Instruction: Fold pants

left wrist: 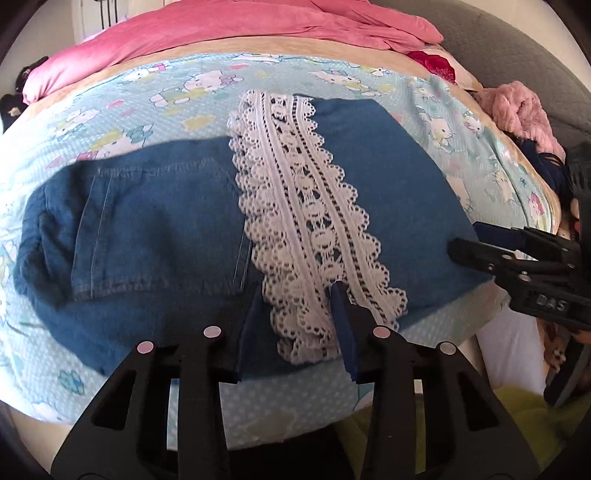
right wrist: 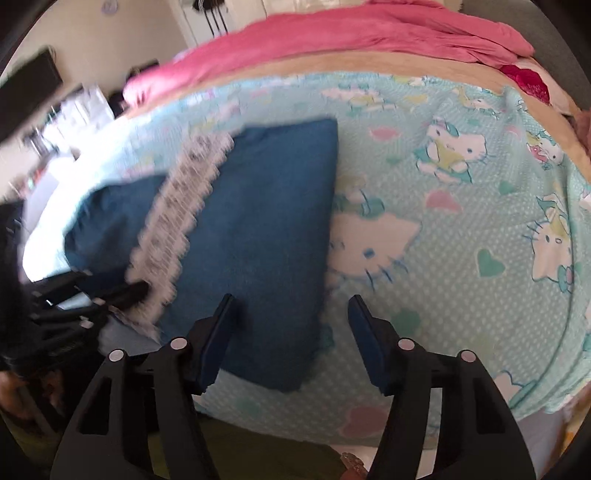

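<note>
Nearest to me, my left gripper [left wrist: 295,295] points down at the near edge of the pants [left wrist: 155,221], its jaws set at a narrow gap. The white lace band [left wrist: 295,206] lies between the two blue pads, and I cannot tell whether they press on it. In the right wrist view my right gripper [right wrist: 291,306] stands with its jaws wider apart. Its left finger [right wrist: 218,332] is over the denim, while its right one is over the bare sheet, and the right near edge of the pants lies in the gap; nothing looks pinched.

The pants [right wrist: 258,229] are blue denim, lying folded and flat on the pale blue cartoon-cat sheet [left wrist: 140,92] of the bed. They run left to right in the left wrist view, a back pocket [left wrist: 159,229] to the left and the lace band crossing them from near to far. The right gripper [left wrist: 480,247] comes in at their right edge there.

Farther off, a pink blanket [left wrist: 240,33] is heaped across the far side of the bed, and a fuzzy pink cloth [left wrist: 524,110] lies at far right.
</note>
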### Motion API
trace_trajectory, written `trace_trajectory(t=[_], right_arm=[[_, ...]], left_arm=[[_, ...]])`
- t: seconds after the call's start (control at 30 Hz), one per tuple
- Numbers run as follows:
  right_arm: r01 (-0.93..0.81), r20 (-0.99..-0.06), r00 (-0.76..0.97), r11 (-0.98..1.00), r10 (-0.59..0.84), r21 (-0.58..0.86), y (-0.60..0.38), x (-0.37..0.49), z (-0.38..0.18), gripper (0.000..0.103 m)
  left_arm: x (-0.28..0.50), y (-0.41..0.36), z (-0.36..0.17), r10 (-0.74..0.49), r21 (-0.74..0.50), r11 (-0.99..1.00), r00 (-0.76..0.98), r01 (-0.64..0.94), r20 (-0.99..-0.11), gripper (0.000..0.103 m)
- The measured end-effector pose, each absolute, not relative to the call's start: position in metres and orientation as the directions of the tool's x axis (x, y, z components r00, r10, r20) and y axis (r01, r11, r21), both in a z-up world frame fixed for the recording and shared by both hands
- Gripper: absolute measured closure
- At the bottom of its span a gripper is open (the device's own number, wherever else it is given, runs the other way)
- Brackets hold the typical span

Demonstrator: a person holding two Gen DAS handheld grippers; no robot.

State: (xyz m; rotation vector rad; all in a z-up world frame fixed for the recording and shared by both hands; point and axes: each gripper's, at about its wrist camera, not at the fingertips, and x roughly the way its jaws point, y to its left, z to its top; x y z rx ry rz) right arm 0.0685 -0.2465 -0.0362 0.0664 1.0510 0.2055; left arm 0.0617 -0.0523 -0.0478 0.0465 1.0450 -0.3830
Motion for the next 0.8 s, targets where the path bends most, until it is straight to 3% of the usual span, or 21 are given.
trace_trajectory(t=[0.53,0.8], right_arm=[[-0.126,-0.853,0.482,0.979,0.201,0.160,-0.248,0.064,-0.034,0.040],[-0.138,-0.831,0.518,0.978,0.206,0.156,-0.248,0.063,-0.020,0.030]], left_arm=[[0.056,-0.045,-0.045,-0.311,-0.176,0.930,0.439,0.322,-0.843,0.071],[0.052,-0.041,-0.035,-0.312,-0.177,0.932,0.452,0.316,-0.836,0.064]])
